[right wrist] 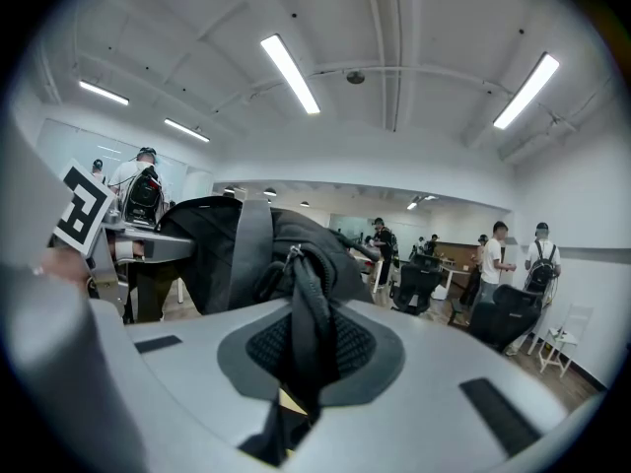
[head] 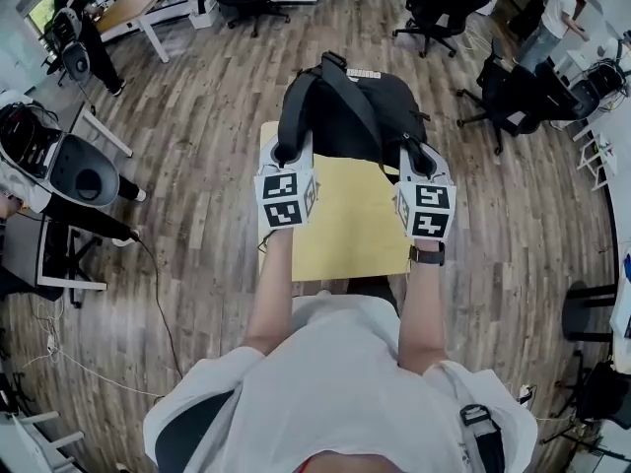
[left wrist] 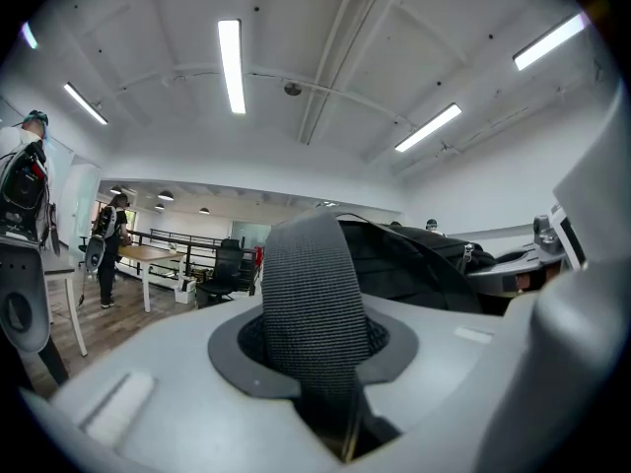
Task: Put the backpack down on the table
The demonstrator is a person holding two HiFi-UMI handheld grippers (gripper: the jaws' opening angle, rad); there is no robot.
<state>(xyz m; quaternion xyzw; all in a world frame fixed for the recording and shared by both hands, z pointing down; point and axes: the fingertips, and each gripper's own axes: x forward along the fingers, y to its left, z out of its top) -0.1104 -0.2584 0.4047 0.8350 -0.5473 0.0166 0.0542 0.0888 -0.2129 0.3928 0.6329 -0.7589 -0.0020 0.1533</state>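
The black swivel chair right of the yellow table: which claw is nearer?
Right. The right claw grips the black fabric backpack on the side facing the black swivel chair; the left claw holds a grey strap on the far side.

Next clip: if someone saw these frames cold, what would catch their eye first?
A black backpack fills the middle of the head view, over the far end of a small yellow table. Both grippers are clamped on it: the left gripper on a broad webbing strap, the right gripper on a narrower black strap.
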